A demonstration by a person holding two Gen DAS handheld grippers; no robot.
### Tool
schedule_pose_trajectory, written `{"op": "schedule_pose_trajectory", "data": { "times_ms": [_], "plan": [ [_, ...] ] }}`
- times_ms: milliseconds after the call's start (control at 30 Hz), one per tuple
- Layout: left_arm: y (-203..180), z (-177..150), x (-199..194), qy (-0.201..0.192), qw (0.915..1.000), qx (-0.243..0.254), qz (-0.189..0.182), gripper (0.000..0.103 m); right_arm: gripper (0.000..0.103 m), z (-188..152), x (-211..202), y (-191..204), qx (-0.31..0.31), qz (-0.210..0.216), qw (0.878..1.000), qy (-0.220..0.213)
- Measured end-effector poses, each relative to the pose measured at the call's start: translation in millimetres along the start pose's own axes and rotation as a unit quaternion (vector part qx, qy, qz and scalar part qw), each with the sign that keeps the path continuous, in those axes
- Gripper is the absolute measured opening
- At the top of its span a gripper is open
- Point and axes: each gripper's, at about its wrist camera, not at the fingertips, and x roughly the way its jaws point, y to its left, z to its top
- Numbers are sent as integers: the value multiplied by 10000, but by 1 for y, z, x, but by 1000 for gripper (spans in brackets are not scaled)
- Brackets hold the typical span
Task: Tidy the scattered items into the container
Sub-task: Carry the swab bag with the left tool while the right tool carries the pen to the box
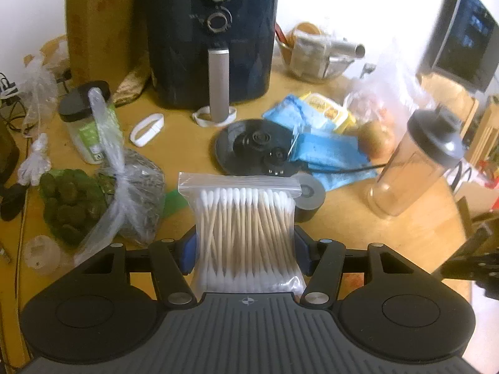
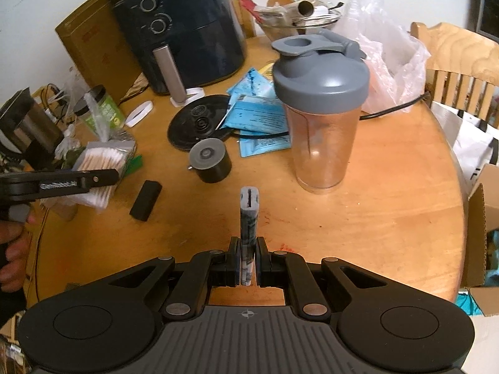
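Left gripper (image 1: 246,249) clamps cotton swab bag (image 1: 246,230), swabs along fingers. Right gripper (image 2: 248,257) pinches slim gray device (image 2: 248,218). No container identifiable.

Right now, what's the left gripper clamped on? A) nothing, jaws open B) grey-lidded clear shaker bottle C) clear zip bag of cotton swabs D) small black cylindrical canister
C: the left gripper has both fingers pressed against the sides of the clear zip bag of cotton swabs, which it holds above the wooden table.
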Motion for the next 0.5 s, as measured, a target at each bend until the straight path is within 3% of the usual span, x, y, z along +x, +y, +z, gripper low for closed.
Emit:
{"op": "schedule_pose_trajectory", "data": {
  "times_ms": [233, 500],
  "plan": [
    [1, -1, -33, -186, 9995, -246, -22, 58, 11, -2, -8, -1, -286, 114, 9995, 76],
    [6, -13, -60, -222, 9986, -469, 81, 58, 11, -25, -15, -6, -1063, 356, 9919, 591]
  ]
}}
